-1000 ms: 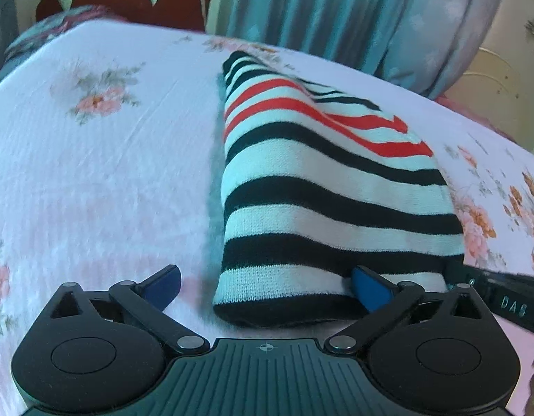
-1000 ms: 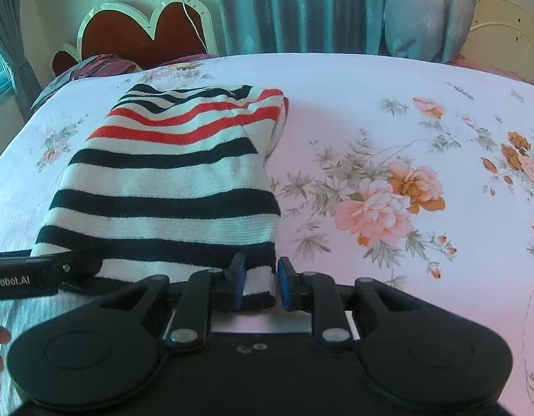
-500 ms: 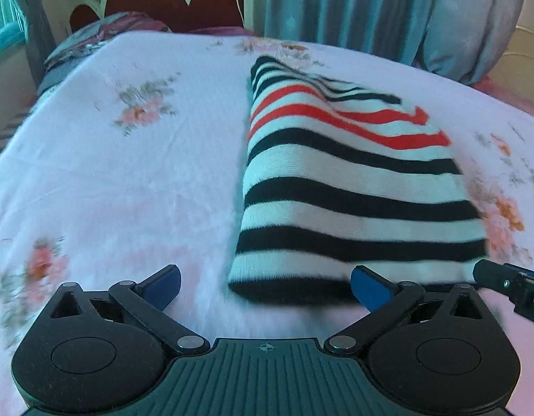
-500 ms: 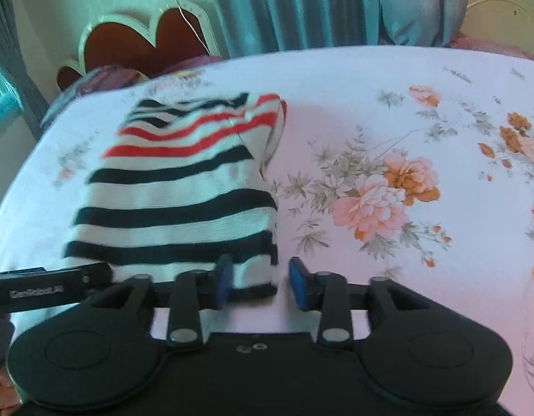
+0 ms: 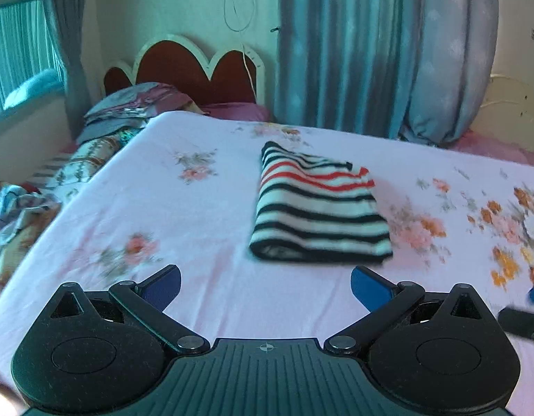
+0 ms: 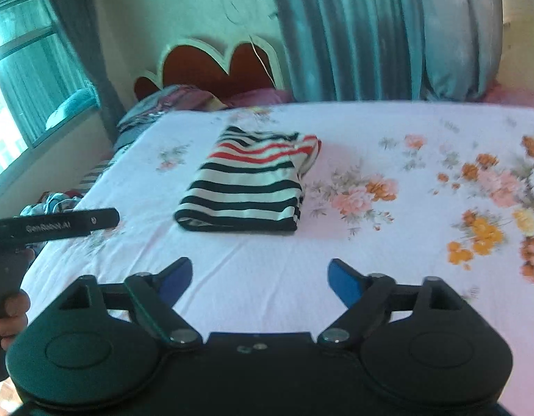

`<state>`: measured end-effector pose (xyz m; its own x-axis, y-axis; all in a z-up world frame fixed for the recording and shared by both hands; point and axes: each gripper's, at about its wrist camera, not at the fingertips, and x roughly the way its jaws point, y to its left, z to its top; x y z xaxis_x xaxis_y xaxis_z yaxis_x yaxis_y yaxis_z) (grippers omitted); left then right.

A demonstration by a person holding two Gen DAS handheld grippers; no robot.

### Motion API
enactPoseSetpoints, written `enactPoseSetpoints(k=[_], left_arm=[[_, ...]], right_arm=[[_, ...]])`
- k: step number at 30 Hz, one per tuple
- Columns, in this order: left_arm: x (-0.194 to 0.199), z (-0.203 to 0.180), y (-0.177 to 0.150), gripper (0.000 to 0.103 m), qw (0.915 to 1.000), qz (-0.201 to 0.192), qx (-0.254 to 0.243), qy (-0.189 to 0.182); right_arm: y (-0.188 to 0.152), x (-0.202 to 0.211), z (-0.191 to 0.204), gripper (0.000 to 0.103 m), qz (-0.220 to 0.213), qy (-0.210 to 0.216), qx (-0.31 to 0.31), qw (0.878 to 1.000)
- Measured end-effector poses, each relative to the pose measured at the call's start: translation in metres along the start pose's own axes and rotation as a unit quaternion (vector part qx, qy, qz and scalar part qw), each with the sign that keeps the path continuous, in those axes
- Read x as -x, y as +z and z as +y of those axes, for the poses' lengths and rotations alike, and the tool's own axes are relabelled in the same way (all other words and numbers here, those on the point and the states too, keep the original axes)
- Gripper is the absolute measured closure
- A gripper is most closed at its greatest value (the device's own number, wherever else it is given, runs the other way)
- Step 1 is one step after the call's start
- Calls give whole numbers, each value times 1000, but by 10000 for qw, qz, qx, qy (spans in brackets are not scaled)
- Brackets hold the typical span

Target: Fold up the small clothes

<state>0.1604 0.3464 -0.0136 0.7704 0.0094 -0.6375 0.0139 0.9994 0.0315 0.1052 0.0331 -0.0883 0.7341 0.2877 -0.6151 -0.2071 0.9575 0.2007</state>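
Lying folded on the bed [image 5: 204, 208], the striped garment [image 5: 318, 215]

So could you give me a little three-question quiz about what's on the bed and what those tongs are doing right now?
1. True or false: the striped garment lies folded on the flowered bedsheet.
2. Which stripe colour shows only near the garment's far end? A) green B) red C) yellow
3. Fill in: the left tongs and right tongs hold ____.

Key
1. True; it lies as a compact folded bundle.
2. B, red.
3. Nothing; the left jaws stand wide, the right jaws are opening, both apart from the garment.
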Motion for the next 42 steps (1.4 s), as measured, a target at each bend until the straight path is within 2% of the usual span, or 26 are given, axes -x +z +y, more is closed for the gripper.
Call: enactPoseSetpoints(k=[3, 5, 8, 12, 16, 21, 25, 42], left_arm=[[34, -1, -16, 0, 9999, -15, -93, 102], [58, -4, -26, 0, 9998, -31, -136, 162], [89, -7, -39, 0, 9999, -75, -75, 109], [125, -3, -52, 0, 9998, -106, 175, -34], [151, -2, -59, 0, 9993, -288, 222, 35], [171, 0, -59, 0, 9985, -445, 262, 157], [178, 2, -58, 0, 9983, -453, 359, 84], [183, -1, -56, 0, 9979, -489, 410, 124]], right_arm=[[-11, 38, 14, 9, -304, -228, 291, 9989], [-19, 62, 26, 1, -576, -574, 450, 9957], [-29, 92, 44, 1, -1028, -946, 543, 9887], [-37, 114, 54, 1, -1347, -1051, 451, 9843], [-43, 130, 59, 1, -1591, -1181, 438, 9792], [-49, 142, 61, 1, -1665, -1108, 489, 9786], [-52, 146, 63, 1, -1681, -1093, 521, 9783], [-58, 148, 63, 1, -1635, -919, 473, 9811]])
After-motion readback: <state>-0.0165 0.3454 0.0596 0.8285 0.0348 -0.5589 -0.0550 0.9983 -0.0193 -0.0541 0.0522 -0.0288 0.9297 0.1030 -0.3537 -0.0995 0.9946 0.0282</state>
